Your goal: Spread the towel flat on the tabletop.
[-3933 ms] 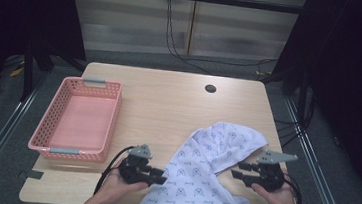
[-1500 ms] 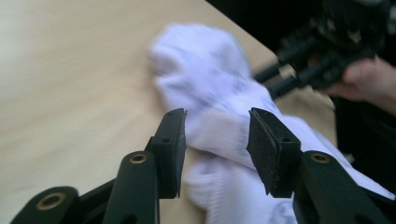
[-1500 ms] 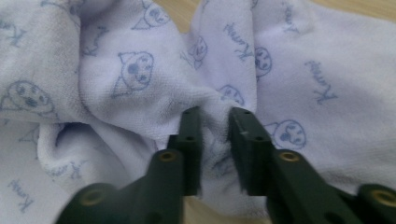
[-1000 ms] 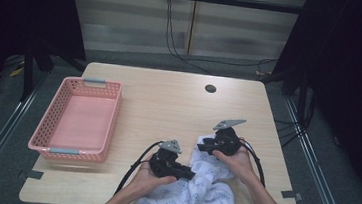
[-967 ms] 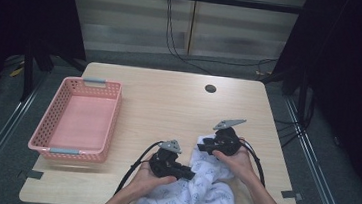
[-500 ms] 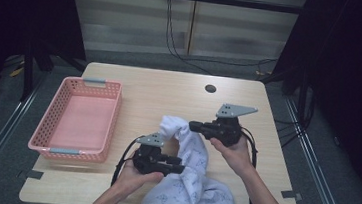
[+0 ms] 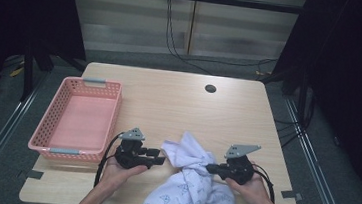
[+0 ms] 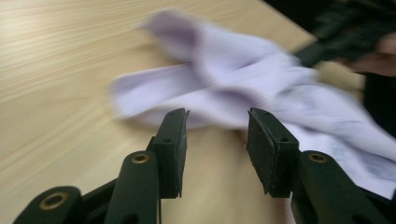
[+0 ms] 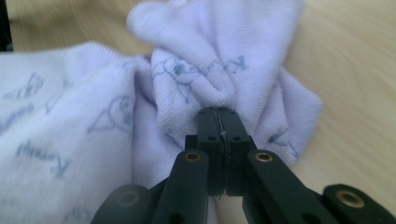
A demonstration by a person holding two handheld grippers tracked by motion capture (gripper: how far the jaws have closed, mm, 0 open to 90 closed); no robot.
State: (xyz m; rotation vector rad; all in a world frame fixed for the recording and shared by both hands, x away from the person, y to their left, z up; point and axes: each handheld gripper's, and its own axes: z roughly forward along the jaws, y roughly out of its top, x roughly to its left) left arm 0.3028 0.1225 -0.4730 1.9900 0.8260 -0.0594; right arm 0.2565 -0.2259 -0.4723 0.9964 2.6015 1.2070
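A printed white cloth (image 7: 188, 183) lay bunched at the lower centre of the frame, its upper end gathered into a knot-like fold and its lower end trailing off the near edge of the table (image 7: 179, 102). A second earlier the cloth had sat further to the right with both claws pressed into it; by this moment the left claw (image 7: 159, 156) had let go and drawn off to the left, its jaws just opened and standing partly apart with nothing between them, tips just short of the cloth. The right claw (image 7: 210, 169) had just closed and was clamped tight on a fold at the cloth's right side. The fold looked half made, with the left claw apparently due a fresh grip. A pink plastic basket (image 7: 78, 117) stood unused at the left of the pale wooden table, dark curtains and floor cables beyond.
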